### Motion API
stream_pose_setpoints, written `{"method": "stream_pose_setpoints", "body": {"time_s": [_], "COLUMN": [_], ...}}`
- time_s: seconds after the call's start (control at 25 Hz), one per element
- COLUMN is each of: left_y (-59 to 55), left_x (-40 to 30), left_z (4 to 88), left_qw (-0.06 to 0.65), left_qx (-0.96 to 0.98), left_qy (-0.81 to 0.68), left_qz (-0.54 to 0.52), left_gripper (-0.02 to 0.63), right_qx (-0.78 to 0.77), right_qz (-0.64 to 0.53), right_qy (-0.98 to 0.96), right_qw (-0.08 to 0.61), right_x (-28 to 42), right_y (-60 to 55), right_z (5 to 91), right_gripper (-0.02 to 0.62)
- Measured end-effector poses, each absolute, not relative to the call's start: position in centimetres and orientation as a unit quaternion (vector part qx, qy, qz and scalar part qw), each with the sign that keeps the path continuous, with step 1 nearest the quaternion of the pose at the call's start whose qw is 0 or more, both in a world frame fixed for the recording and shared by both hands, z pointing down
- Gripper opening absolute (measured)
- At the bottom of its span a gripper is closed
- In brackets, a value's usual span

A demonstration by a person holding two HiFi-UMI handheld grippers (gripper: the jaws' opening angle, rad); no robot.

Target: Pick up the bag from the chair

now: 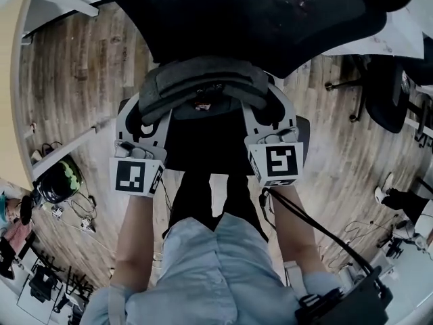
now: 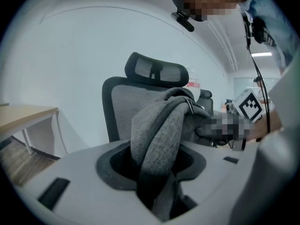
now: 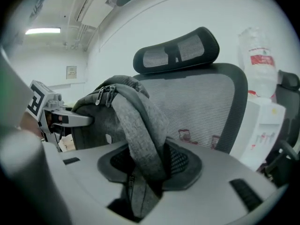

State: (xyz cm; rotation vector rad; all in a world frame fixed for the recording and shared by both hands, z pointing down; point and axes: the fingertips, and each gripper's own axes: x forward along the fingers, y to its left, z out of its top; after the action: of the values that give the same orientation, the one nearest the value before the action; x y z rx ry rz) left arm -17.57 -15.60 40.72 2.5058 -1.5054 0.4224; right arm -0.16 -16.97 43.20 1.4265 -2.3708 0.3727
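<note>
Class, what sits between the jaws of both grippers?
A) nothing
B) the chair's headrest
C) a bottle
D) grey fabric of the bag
D: in each gripper view a fold of the grey bag runs down between the jaws, pinched by the left gripper and the right gripper.

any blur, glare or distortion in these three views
Head view: heavy fisheye bends the floor planks, and the chair is near black. Left gripper view: dark round vignette, bag sharp. Right gripper view: ceiling light glares, near foreground soft.
</note>
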Motion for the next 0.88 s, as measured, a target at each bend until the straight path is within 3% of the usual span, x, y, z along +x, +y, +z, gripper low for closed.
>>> {"method": "stream_pose_setpoints", "body": {"time_s": [0.88], "left_y": [-11.3], "left_x": [-13.5], "left_z": [21.9], "left_qw": [-0.017], "left_qx": [0.837], "left_qy": [-0.541], "left_qz": [0.081], "left_gripper": [0.196], "right_qx": [0.512], "right_qz": [0.042], "right_qy": [-0.853], "right_qw": [0.094], "right_x": [4.2], "right_y": [-13.3], "right_z": [23.8], "right_gripper": [0.144]}}
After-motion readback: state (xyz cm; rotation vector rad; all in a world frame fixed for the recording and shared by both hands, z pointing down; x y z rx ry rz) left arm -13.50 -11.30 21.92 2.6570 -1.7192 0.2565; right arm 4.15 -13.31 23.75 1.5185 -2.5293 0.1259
